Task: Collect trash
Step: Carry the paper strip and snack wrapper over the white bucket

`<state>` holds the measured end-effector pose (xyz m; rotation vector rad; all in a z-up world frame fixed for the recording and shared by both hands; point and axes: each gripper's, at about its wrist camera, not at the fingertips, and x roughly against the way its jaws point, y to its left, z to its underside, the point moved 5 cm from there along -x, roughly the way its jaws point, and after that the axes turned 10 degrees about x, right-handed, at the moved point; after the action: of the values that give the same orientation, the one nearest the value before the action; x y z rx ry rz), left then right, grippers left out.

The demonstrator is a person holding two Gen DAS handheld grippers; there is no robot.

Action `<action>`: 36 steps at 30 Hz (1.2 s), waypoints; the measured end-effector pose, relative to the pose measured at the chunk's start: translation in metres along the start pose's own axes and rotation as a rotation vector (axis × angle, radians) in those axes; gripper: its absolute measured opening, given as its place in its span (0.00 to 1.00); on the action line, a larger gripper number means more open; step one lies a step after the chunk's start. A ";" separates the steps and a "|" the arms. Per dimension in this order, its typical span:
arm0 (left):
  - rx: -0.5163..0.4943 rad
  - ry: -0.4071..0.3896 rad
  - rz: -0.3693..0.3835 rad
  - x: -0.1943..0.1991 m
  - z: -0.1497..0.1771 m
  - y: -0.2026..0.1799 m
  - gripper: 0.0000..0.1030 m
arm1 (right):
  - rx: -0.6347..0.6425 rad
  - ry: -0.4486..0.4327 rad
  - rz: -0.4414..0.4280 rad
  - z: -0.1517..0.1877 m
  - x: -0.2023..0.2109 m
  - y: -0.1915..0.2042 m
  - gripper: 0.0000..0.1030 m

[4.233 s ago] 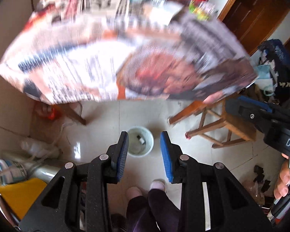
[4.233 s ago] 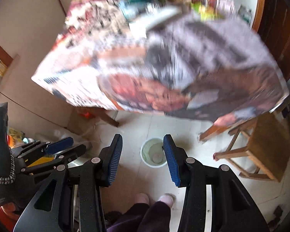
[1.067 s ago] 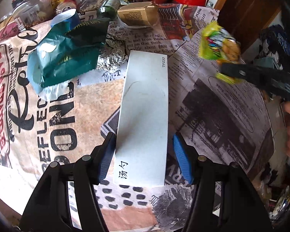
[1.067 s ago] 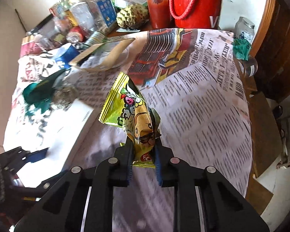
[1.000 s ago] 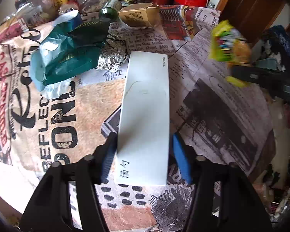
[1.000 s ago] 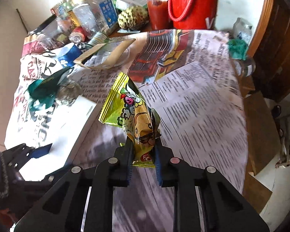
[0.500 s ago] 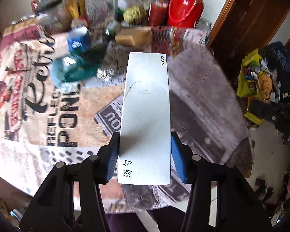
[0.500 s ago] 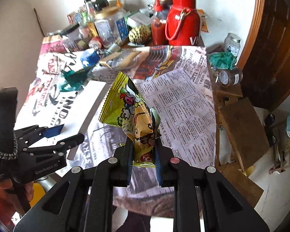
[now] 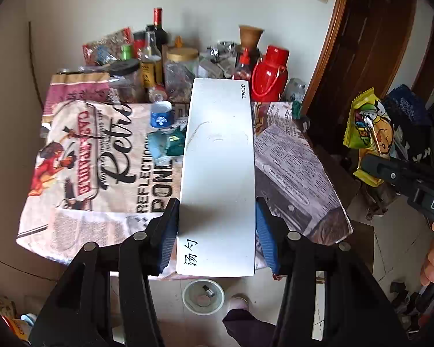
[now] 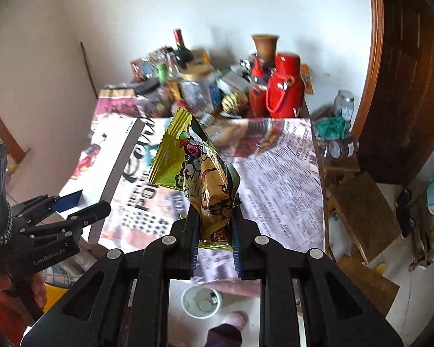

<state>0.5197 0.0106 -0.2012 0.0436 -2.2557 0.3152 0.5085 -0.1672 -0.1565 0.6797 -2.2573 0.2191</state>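
— What was the left claw (image 9: 217, 231) doing?
— It was clamped on the long white box (image 9: 218, 173), which stuck out ahead of it above the table (image 9: 86, 173).
— And the right claw (image 10: 214, 243)?
— Clenched on the yellow snack wrapper (image 10: 199, 173), held upright between its pads. The small white bin (image 10: 201, 300) stood on the floor just below both claws.

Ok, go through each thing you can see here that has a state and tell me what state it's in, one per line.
Left tongs: shut on the white box.
White box: held flat, lifted off the table.
Right tongs: shut on the snack bag.
Snack bag: crumpled, held upright.
Bin: on the floor, open, a few bits inside.
Red flask: upright, capped.
Wine bottle: upright, capped.
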 end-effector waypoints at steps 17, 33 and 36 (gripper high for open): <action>-0.055 0.020 0.045 0.121 0.120 0.081 0.49 | -0.097 0.010 0.034 0.090 0.063 0.130 0.17; -0.026 0.237 -0.011 0.062 0.202 0.091 0.49 | -0.100 0.212 -0.028 0.167 0.010 0.130 0.17; -0.011 0.293 -0.013 0.028 0.221 0.090 0.49 | -0.101 0.267 -0.034 0.190 -0.016 0.121 0.17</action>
<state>0.3239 0.0467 -0.3354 0.0064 -1.9656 0.2827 0.3352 -0.1256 -0.2953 0.5969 -1.9864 0.1669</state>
